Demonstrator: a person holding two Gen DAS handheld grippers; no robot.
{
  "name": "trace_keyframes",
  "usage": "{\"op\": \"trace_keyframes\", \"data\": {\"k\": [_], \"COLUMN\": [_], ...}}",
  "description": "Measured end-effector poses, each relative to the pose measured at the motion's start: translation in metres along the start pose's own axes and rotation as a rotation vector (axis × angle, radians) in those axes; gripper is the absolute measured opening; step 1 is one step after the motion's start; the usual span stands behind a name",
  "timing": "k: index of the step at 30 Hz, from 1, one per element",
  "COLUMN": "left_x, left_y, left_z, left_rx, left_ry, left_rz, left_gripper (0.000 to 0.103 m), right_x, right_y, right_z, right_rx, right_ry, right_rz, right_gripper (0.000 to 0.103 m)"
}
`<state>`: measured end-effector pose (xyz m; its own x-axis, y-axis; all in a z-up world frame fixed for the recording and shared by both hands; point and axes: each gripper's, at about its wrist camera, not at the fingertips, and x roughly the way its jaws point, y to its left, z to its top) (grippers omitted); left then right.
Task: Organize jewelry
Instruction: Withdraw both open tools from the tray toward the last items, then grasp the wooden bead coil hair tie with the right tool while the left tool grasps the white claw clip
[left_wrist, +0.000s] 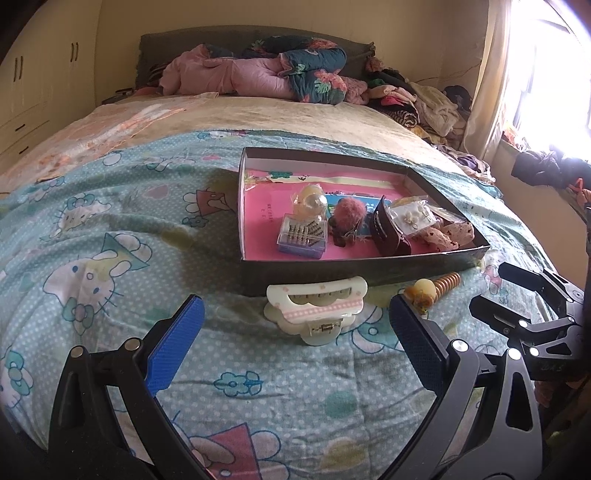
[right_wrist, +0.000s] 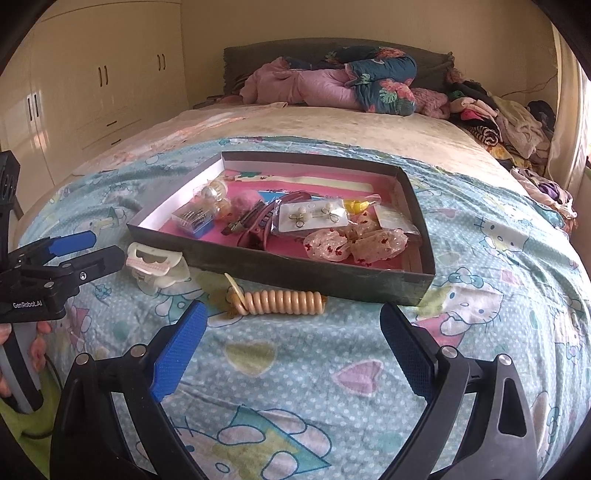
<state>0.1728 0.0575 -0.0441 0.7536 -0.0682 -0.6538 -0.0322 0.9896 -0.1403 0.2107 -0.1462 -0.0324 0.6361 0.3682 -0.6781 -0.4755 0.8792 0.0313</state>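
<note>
- We hold 2 grippers low over the bed (left_wrist: 110, 206), both released and gripping nothing: the left gripper (left_wrist: 295, 332) has its blue pads spread wide, and the right gripper (right_wrist: 291, 336) is spread just as wide.
- 2 pieces lie outside the box (right_wrist: 295, 275), on the blanket just in front of its near wall: a cream claw clip (left_wrist: 317, 306) and a beige spiral hair tie (right_wrist: 280, 301).
- In the left wrist view the claw clip sits at lower centre, straight ahead between the left fingers, its long axis running left to right across the frame, so the pads would close on its ends.
- In the right wrist view the spiral hair tie lies at centre, straight ahead of the right gripper, its long axis also left to right, parallel to the box wall.
- We judge each gripper nearest its own piece: left for the clip, right for the tie.
- Inside the box, hair clips, a small clear case (left_wrist: 303, 236) and an earring card (right_wrist: 314, 216) already sit on the pink lining.
- We think the next lift must clear the near wall.
</note>
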Motion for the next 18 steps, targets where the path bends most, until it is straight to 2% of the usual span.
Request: {"op": "trace_keyframes", "data": {"k": [9,18], "left_x": [0.01,0.025], "left_y": [0.008,0.003], "left_z": [-0.01,-0.013], "left_rx": [-0.027,-0.015], "left_ry": [0.044,0.073], "left_rz": [-0.018,-0.016], "left_gripper": [0.091,0.091], "right_x": [0.025,0.048], "right_y": [0.006,-0.004], "right_z": [-0.002,-0.001], "right_rx": [-0.009,0.061], "right_ry": [0.037,0.072], "right_rz": [0.003,0.035], "right_gripper": [0.092,0.092]}}
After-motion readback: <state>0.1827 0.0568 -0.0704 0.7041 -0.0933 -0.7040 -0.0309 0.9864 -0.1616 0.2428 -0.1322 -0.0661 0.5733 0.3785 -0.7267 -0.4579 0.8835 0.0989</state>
